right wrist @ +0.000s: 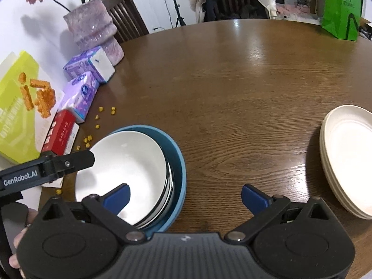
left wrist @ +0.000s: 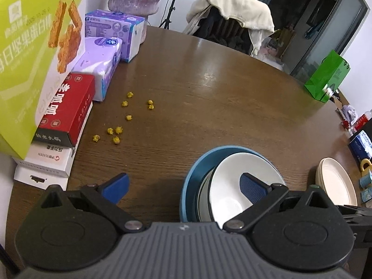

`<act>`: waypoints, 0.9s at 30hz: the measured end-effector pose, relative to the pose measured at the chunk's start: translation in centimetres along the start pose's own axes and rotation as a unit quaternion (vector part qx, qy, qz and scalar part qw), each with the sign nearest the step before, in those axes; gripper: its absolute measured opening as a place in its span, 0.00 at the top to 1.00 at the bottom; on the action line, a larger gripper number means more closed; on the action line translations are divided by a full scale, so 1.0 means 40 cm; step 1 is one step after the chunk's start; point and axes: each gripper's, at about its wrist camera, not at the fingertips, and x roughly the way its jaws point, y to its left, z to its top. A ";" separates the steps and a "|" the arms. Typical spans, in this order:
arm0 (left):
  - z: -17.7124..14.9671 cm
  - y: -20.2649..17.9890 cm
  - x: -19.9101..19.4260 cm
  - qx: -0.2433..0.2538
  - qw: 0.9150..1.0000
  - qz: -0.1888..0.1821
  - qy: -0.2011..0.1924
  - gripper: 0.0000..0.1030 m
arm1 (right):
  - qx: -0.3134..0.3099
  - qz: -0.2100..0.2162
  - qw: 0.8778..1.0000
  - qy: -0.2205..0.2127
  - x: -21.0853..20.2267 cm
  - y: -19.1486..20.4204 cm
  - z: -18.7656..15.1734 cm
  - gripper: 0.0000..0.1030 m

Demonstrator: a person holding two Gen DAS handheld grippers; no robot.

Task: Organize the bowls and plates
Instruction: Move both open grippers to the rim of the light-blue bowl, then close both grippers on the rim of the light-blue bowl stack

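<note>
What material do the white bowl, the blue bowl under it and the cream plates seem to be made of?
White bowl: probably glazed ceramic; smooth, glossy, with soft reflections. Blue bowl: matte, with an even colour and no shine, perhaps plastic or matte-glazed ceramic; I cannot tell which. Cream plates: a dull, slightly warm surface and thin stacked rims, which suggests plastic or a fibre composite, though that is uncertain.

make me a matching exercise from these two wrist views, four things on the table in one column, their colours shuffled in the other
Things:
1. outer bowl of the nested set
2. stack of plates
3. paper bag at the far edge
4. vase

Colours:
A. pink
B. green
C. blue
D. cream

Pairs: 1-C, 2-D, 3-B, 4-A
</note>
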 end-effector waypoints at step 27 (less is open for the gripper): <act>0.004 -0.005 0.146 -0.028 0.995 0.005 0.095 0.15 | -0.002 0.060 0.995 0.078 0.155 -0.021 0.046 0.17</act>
